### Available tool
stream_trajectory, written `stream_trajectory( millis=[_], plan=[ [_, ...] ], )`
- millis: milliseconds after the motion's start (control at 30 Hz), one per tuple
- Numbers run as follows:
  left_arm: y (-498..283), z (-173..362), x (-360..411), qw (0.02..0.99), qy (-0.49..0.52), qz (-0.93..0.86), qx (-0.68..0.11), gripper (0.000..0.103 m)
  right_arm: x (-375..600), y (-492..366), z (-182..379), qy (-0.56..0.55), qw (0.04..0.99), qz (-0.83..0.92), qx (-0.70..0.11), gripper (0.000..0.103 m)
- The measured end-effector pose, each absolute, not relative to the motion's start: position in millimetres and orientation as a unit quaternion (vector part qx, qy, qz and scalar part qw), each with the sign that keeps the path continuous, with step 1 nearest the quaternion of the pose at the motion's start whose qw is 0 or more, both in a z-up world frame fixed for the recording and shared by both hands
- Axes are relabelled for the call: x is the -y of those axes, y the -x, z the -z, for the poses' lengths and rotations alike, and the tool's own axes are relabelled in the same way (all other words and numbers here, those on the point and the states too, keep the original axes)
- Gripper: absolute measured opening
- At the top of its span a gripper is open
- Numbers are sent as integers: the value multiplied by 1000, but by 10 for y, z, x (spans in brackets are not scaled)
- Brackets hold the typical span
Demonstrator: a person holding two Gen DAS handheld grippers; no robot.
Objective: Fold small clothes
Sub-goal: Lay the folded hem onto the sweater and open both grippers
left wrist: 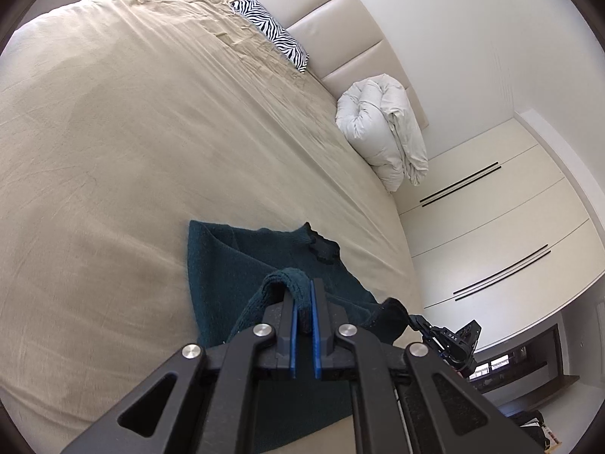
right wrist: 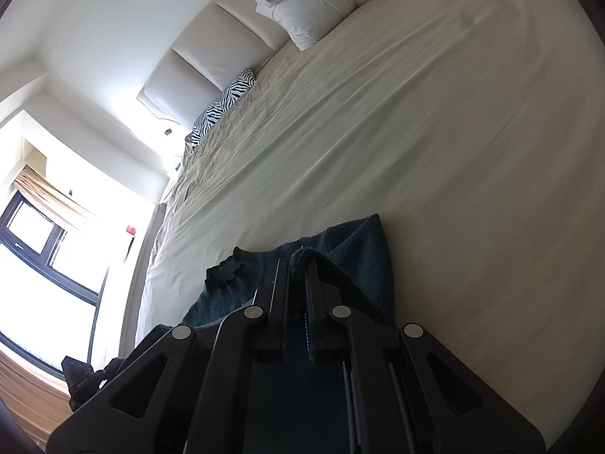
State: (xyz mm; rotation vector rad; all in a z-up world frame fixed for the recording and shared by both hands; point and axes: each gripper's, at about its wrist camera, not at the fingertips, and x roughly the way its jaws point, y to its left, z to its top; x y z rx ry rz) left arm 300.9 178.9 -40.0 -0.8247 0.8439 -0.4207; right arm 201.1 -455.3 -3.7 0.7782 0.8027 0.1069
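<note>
Lying on the beige bed (left wrist: 132,151), near its edge: a dark teal knitted garment (left wrist: 227,265), part of it lifted off the sheet. Left tongs (left wrist: 301,302) pinching a raised fold of that knit between blue pads. Right tongs (right wrist: 298,268) likewise clamping a bunched teal edge. Resting by the headboard (left wrist: 340,26): a zebra-print pillow (left wrist: 272,34) and a rolled white duvet (left wrist: 385,132).

Left gripper (left wrist: 302,306), right gripper (right wrist: 298,283): black angular linkages, round silver pivot screws, blue pads.
</note>
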Motion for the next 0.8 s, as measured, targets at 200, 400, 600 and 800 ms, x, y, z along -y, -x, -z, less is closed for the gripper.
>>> stream_trajectory(
  millis=[200,400,600,800],
  plan=[
    [-3397,647,-1792,804,390,177,-412,6,4551,-2530,346,-357,844,-29,-399,6],
    [-3681,834,-1799,803,388,161,-423,6,4554,-2880,582,-352,841,-14,-411,6],
    [-3778,1093,-1837,798,391,140,-437,25,4591,-3053,873,-368,822,-4,-436,8],
    [-3586,987,-1934,810,389,130,-419,60,4560,-3077,929,-348,833,1,-431,42]
  ],
)
